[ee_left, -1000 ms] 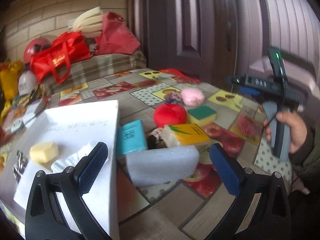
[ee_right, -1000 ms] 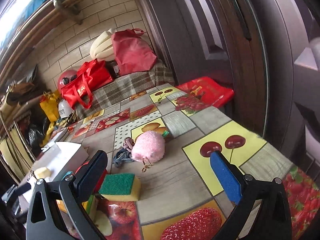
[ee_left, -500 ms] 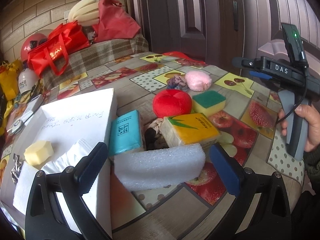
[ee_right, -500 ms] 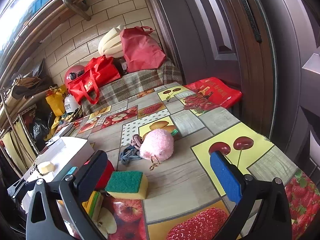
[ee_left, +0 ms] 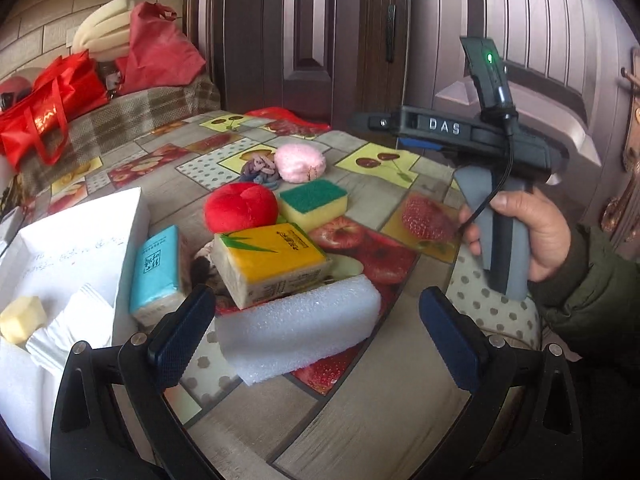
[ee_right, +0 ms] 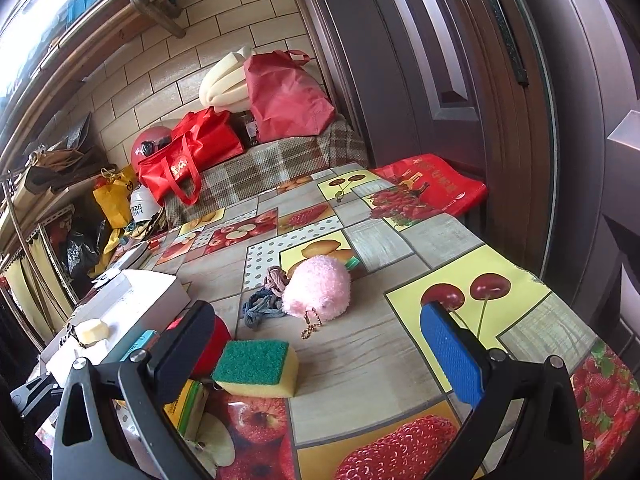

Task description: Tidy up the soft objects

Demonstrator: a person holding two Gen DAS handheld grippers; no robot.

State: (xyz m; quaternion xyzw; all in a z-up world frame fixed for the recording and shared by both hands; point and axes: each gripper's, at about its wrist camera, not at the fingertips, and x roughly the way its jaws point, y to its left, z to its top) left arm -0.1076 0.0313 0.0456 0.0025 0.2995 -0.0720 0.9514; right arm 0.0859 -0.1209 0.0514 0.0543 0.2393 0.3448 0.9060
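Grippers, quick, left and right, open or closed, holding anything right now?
Left gripper: open, jaws spread around the white foam block, not clamped on it.
Right gripper: open, holding nothing, above the green-topped sponge.

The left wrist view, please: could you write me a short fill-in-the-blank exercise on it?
1. The white foam block lies between the fingers of the ____ gripper.
2. The sponge is yellow with a ____ top.
3. The white box holds a pale yellow ____.
4. The pink plush lies beside a knotted ____.

Missing words: left; green; block; rope
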